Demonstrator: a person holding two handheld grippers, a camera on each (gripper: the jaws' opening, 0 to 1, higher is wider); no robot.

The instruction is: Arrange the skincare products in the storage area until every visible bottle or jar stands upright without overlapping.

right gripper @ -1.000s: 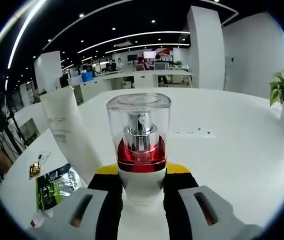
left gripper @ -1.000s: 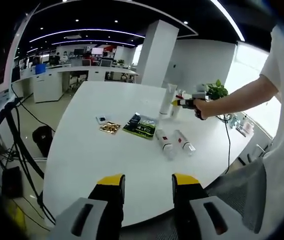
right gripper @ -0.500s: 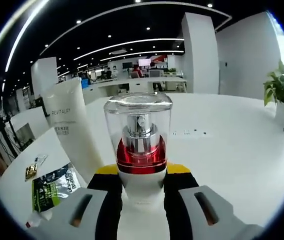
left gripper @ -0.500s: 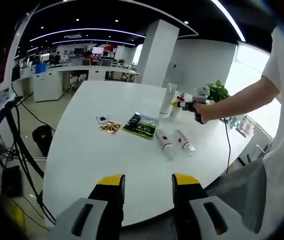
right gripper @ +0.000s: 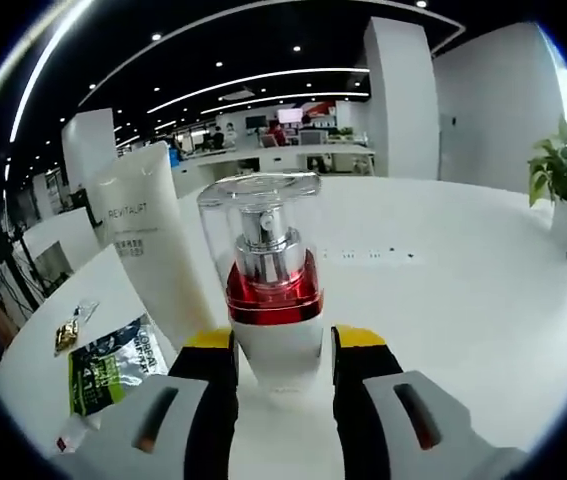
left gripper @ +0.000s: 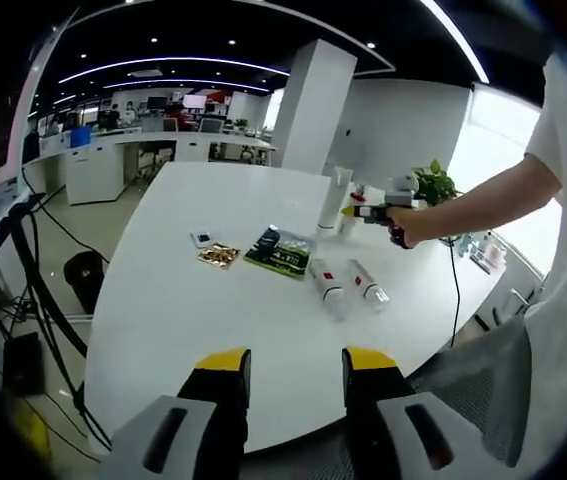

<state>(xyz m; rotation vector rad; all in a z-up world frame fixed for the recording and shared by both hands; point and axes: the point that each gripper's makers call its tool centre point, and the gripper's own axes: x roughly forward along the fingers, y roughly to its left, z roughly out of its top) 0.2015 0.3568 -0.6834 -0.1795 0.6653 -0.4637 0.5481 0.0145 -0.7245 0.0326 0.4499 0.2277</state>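
Right tongs (right gripper: 281, 345) flank upright pump bottle (right gripper: 270, 290) beside white tube (right gripper: 153, 250)

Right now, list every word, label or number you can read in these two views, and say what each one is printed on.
"REVITALIFT", approximately, the last letters unsure: on the white tube standing beside the pump bottle.
Smaller lines under it on the tube: too small to read.
Dark green sachet: white print, blurred, not readable.
Two lying bottles: red labels, too small to read.
Gold packet and small card: nothing legible.
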